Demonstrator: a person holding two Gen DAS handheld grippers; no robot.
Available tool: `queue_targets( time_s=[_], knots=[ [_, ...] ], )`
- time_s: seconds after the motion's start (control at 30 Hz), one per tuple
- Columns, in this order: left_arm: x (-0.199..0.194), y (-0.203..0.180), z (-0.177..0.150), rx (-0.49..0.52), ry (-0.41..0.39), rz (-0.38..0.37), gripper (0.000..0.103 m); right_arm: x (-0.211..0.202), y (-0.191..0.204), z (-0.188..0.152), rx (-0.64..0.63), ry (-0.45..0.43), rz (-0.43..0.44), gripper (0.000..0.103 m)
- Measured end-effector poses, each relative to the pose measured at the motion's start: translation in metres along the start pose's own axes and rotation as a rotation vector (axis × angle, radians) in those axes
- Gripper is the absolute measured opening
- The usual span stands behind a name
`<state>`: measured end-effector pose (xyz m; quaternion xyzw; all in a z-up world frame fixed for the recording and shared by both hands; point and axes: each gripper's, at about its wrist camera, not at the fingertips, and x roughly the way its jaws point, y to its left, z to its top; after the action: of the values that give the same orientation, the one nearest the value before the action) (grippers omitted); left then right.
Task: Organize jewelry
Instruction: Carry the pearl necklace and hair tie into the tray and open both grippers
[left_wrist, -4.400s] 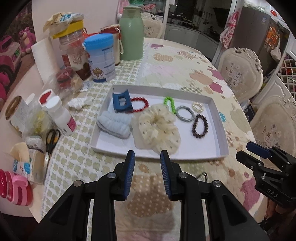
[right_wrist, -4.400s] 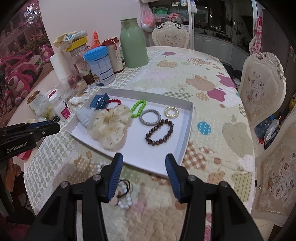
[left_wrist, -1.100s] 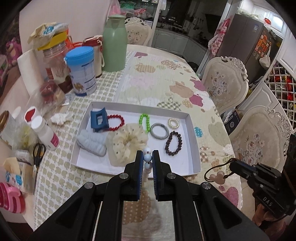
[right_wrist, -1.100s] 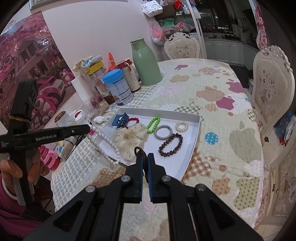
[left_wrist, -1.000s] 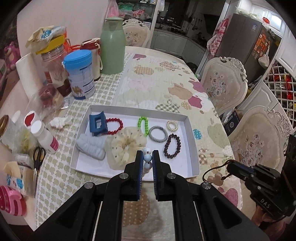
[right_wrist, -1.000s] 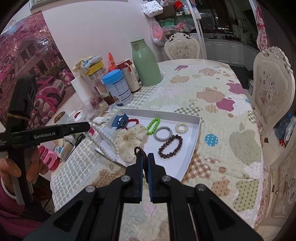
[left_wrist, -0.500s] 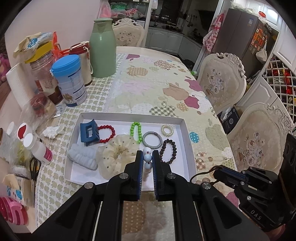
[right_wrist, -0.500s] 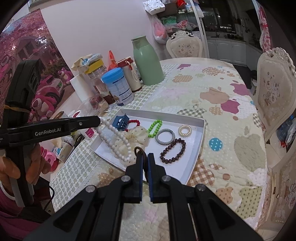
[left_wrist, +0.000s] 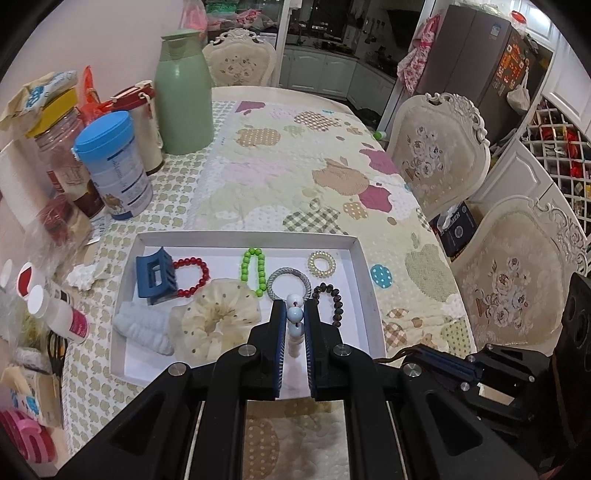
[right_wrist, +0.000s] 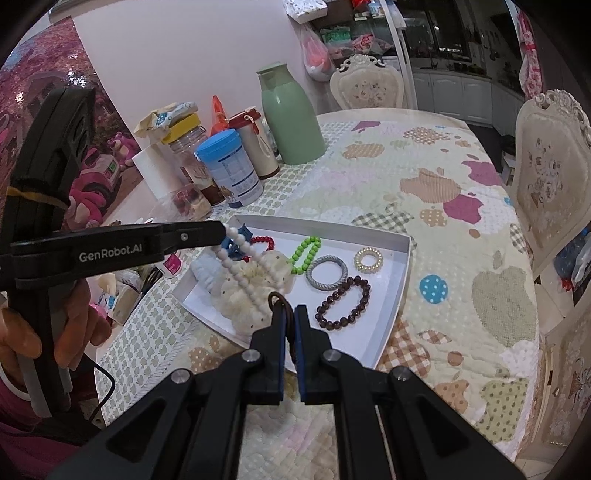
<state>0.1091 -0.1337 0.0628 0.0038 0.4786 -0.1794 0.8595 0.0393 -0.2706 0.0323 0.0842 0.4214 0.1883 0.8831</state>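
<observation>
My left gripper (left_wrist: 294, 314) is shut on a white bead necklace (left_wrist: 294, 314) and holds it above the white tray (left_wrist: 364, 258). In the right wrist view the necklace (right_wrist: 242, 277) hangs in a loop from the left gripper (right_wrist: 221, 232) over the tray (right_wrist: 404, 254). My right gripper (right_wrist: 290, 314) is shut on a dark brown cord (right_wrist: 277, 297) above the tray's near edge. The tray holds a cream scrunchie (left_wrist: 214, 321), a blue claw clip (left_wrist: 155, 275), a red bracelet (left_wrist: 192, 275), green beads (left_wrist: 255, 269), a grey ring (left_wrist: 290, 282), a pearl ring (left_wrist: 322, 263) and a dark bead bracelet (left_wrist: 330, 302).
A green flask (left_wrist: 183, 92), a blue-lidded tin (left_wrist: 114, 166), jars, bottles and scissors (left_wrist: 55, 350) crowd the table's left side. Ornate chairs (left_wrist: 439, 147) stand at the right. The right gripper's body (left_wrist: 480, 373) shows low right in the left wrist view.
Both grippers have moved forward over the tray. The bead necklace now hangs over the scrunchie, nearer the tray's middle.
</observation>
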Motion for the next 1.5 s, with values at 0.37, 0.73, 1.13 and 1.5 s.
queue_targets(
  time_s=[0.37,0.73,1.13,1.5],
  knots=[
    [0.029,-0.002,0.004,0.009,0.041,0.008,0.001,0.022,-0.002,-0.003,0.005,0.044,0.011,0.004],
    [0.058,0.019,0.009,-0.007,0.074,0.048,0.001,0.050,-0.001,-0.005,0.009,0.108,0.036,0.004],
    [0.090,0.076,0.014,-0.116,0.111,0.128,0.001,0.103,-0.024,0.004,0.039,0.185,0.026,0.005],
    [0.105,0.087,0.009,-0.146,0.142,0.148,0.002,0.126,-0.047,0.004,0.053,0.178,-0.104,0.005]
  ],
)
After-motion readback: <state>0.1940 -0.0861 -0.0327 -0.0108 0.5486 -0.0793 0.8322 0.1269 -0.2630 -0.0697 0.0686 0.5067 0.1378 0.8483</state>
